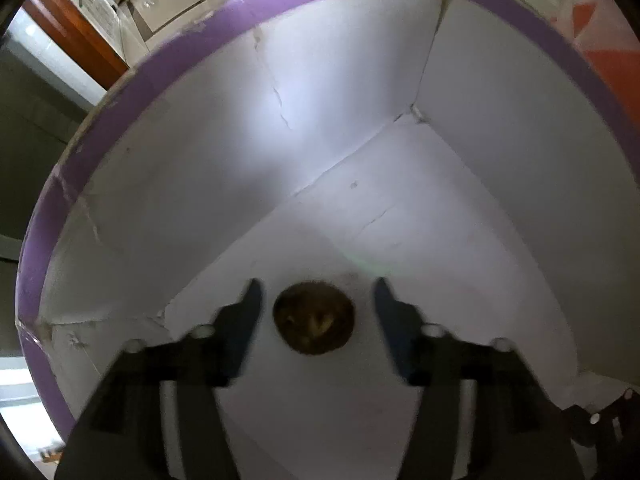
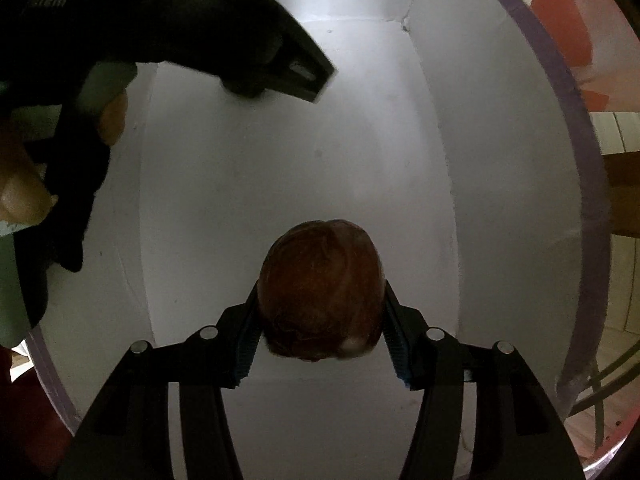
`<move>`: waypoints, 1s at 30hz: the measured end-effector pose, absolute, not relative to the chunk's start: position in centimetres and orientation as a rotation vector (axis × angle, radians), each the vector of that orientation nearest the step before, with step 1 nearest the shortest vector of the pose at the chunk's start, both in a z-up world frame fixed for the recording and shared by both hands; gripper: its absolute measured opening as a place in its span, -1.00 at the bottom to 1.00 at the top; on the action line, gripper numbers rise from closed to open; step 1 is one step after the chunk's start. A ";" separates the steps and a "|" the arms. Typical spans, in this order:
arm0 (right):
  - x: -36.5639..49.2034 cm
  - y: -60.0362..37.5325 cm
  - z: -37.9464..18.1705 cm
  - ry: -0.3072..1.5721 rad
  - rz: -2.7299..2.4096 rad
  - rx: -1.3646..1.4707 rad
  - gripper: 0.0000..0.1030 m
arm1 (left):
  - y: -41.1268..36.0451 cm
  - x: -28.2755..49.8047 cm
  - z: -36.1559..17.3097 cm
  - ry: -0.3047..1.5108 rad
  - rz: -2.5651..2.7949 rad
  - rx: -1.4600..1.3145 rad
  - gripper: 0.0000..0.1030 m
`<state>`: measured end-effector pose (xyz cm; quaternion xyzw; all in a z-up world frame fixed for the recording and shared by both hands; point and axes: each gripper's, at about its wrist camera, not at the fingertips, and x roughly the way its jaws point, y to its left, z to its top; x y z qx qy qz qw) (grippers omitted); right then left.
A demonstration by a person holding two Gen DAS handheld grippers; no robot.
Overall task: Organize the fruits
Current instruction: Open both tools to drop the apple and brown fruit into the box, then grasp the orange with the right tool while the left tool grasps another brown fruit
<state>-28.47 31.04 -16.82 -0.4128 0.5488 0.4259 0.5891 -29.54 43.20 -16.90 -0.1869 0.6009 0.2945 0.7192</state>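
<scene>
In the left wrist view, a brown fuzzy kiwi [image 1: 314,317] lies on the white floor of a box with a purple rim [image 1: 168,68]. My left gripper [image 1: 316,296] is open above it, one finger on each side, not touching the fruit. In the right wrist view, my right gripper [image 2: 320,300] is shut on a red apple [image 2: 320,292] and holds it inside the same white box [image 2: 500,160]. The left gripper's black body [image 2: 224,28] and the hand that holds it show at the upper left of that view.
The box walls [image 1: 180,168] stand close on all sides of both grippers. A corner of the box [image 1: 414,114] lies ahead of the left gripper. Outside the rim are an orange and white surface [image 1: 600,40] and a tiled floor [image 1: 168,0].
</scene>
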 end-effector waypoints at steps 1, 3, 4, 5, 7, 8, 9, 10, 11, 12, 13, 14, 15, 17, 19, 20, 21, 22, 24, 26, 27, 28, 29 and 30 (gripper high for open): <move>-28.4 31.6 -16.5 1.260 0.998 -0.948 0.25 | 43.1 -29.7 -16.4 1.314 0.648 -0.425 0.38; -28.4 31.2 -14.2 1.190 1.025 -0.910 0.27 | 42.9 -30.2 -14.8 1.259 0.638 -0.450 0.38; -28.7 31.1 -12.9 1.149 1.048 -0.897 0.28 | 42.9 -30.6 -13.6 1.212 0.646 -0.459 0.38; -29.0 30.7 -11.4 1.102 1.073 -0.885 0.29 | 42.8 -31.1 -11.9 1.149 0.670 -0.460 0.38; -29.6 29.7 -7.4 0.982 1.148 -0.824 0.35 | 42.1 -32.6 -6.9 0.965 0.758 -0.399 0.45; -29.9 28.8 -5.0 0.915 1.190 -0.776 0.40 | 41.5 -33.1 -4.5 0.878 0.791 -0.356 0.52; -30.1 28.1 -3.2 0.866 1.219 -0.741 0.47 | 40.6 -33.8 -1.4 0.769 0.822 -0.292 0.72; -30.4 26.7 -0.4 0.776 1.258 -0.687 0.50 | 39.2 -34.2 2.1 0.655 0.838 -0.214 0.84; -30.6 25.3 1.6 0.699 1.272 -0.651 0.57 | 37.6 -34.2 5.0 0.562 0.841 -0.137 0.97; -30.7 23.8 3.6 0.615 1.271 -0.617 0.67 | 36.0 -33.9 7.1 0.505 0.836 -0.076 0.97; -31.3 21.2 5.7 0.511 1.243 -0.574 0.69 | 34.5 -33.3 8.8 0.462 0.827 -0.021 0.97; -31.2 19.5 7.0 0.444 1.209 -0.541 0.70 | 32.9 -32.8 10.7 0.418 0.805 0.034 0.97; -30.5 17.0 8.7 0.371 1.153 -0.494 0.70 | 31.3 -32.1 12.2 0.389 0.769 0.067 0.97; -29.0 13.3 10.1 0.311 1.051 -0.426 0.70 | 28.2 -30.3 13.1 0.375 0.696 0.079 0.97; -26.6 8.6 10.7 0.297 0.917 -0.331 0.70 | 25.0 -27.7 13.3 0.390 0.562 0.056 0.97; -25.1 6.6 10.6 0.312 0.876 -0.289 0.71 | 23.9 -26.1 13.0 0.416 0.500 0.038 0.97; -23.5 4.2 10.5 0.343 0.810 -0.247 0.71 | 21.8 -23.6 12.4 0.462 0.403 0.005 0.97; -22.1 2.7 10.3 0.358 0.748 -0.228 0.71 | 20.7 -21.5 12.1 0.489 0.337 -0.019 0.97; -19.4 -1.3 9.8 0.375 0.596 -0.198 0.71 | 17.4 -17.1 10.9 0.538 0.227 -0.041 0.97; -17.6 -4.4 9.0 0.388 0.477 -0.161 0.71 | 14.3 -13.9 9.3 0.570 0.165 -0.026 0.97; -16.2 -6.2 8.8 0.402 0.427 -0.136 0.71 | 12.3 -11.9 8.1 0.584 0.125 -0.024 0.97; -14.3 -9.1 8.4 0.423 0.367 -0.097 0.71 | 10.4 -9.7 7.5 0.597 0.089 -0.030 0.97; -12.9 -10.8 7.9 0.445 0.323 -0.069 0.71 | 9.6 -9.1 6.4 0.603 0.063 -0.036 0.97; -12.2 -12.8 7.8 0.471 0.279 -0.046 0.71 | 7.7 -6.6 5.4 0.611 0.030 -0.041 0.97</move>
